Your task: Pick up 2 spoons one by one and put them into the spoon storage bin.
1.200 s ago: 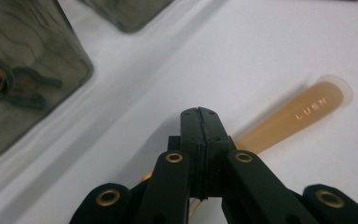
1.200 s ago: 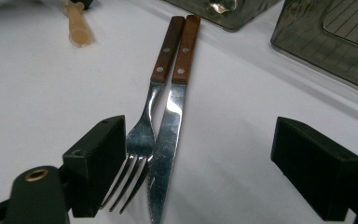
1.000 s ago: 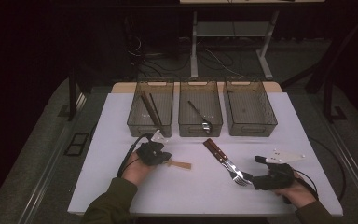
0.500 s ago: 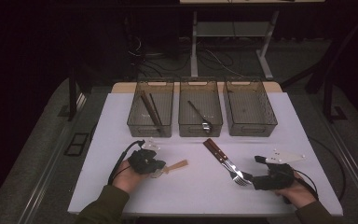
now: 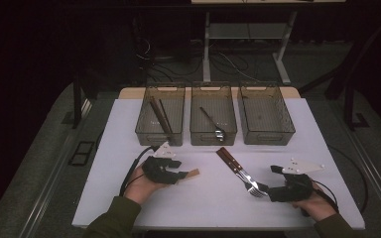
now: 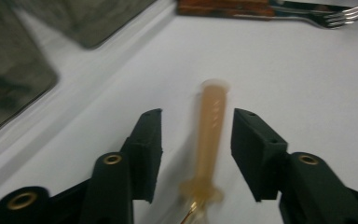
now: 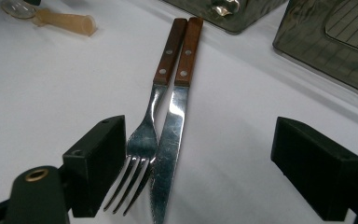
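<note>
Left gripper (image 6: 196, 154) just opened, pads apart beside pale-handled utensil (image 6: 209, 140) lying on white table (image 5: 208, 198), not gripped, right gripper (image 7: 223, 168) spread wide around fork (image 7: 144, 135) and knife (image 7: 172, 130), touching neither.

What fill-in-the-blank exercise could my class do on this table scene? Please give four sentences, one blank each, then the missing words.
1. At the far edge of the table stand ___ bins in a row.
2. Beside the fork lies a knife; both have ___ handles.
3. The right gripper has its jaws ___ around the fork and knife tips.
4. The bin farthest right holds ___.

Missing words: three; wooden; open; nothing
</note>
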`<state>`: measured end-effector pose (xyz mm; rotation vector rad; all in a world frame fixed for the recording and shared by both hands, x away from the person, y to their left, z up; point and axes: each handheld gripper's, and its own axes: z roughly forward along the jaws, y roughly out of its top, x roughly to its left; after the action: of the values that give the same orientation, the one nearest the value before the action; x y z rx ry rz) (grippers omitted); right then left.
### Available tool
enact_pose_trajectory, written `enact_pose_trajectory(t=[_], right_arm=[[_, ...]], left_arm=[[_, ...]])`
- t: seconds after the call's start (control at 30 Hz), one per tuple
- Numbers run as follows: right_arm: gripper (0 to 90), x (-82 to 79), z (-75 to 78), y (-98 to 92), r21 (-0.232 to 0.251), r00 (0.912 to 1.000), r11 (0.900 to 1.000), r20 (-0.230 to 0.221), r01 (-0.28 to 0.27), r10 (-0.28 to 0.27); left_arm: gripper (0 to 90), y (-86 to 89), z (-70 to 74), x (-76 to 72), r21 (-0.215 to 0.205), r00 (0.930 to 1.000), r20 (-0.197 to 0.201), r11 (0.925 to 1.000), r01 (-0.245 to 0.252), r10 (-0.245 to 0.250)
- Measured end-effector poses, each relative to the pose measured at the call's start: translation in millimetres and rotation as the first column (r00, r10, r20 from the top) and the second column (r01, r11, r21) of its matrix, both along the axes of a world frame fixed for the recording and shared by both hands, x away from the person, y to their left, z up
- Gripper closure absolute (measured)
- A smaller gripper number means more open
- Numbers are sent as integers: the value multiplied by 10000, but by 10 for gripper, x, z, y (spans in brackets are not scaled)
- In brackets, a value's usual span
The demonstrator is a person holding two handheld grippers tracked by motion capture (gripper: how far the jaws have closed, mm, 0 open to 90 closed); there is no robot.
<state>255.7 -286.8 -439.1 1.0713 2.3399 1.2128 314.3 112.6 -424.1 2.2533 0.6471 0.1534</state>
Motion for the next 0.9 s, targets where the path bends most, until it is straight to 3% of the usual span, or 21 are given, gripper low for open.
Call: enact_pose_trajectory(t=[0.2,0.33,0.47,0.53,0.6,0.9], right_arm=[[178,2,-3,5,-8,10000,10000,12,-13,13],[178,3,-7,3,-9,10000,10000,-16,-28,27],[178,8,-10,3,-5,10000,10000,-9,-41,41],[178,8,-10,5,-16,10000,10000,-1,-48,48],[178,4,-8,7,-21,10000,10000,21,-90,90],[178,0,-5,12,-84,9999,9999,61,-107,108]], left_arm=[[477,-184,-10,92,270,9979,11,9975,654,-654],[477,-255,-54,152,569,9940,-339,9927,1063,-1044],[524,-296,-119,164,1056,9930,-375,9877,1152,-1118],[568,-308,-136,154,1042,9937,-516,9890,1045,-996],[588,-308,-145,171,1208,9922,-365,9851,1224,-1188],[658,-328,-148,110,1620,9928,-38,9796,1189,-1199]])
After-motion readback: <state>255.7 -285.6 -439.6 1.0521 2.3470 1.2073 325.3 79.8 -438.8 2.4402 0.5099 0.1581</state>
